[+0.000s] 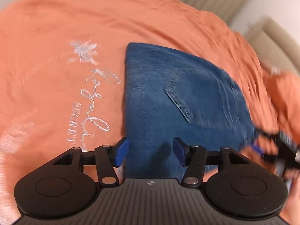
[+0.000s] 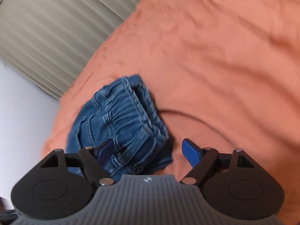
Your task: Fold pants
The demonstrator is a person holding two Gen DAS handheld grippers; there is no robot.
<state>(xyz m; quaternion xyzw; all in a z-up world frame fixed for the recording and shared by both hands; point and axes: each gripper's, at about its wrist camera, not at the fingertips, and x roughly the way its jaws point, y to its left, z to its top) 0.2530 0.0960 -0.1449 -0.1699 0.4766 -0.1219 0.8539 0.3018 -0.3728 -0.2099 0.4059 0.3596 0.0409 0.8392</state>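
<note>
Pants: folded blue jeans lie in a compact bundle on an orange bedspread, waistband toward the right hand.
Left claw: spread open, empty, over the bundle's near edge at 6 o'clock.
Right claw: spread wide, gripping nothing, the waistband lying loose between its jaws.
Advice: the fold looks finished; lift both claws straight away without snagging denim.

Small blue denim pants, folded into a compact bundle, back pocket up, elastic waistband exposed at one end, lying flat on orange bedspread.
</note>
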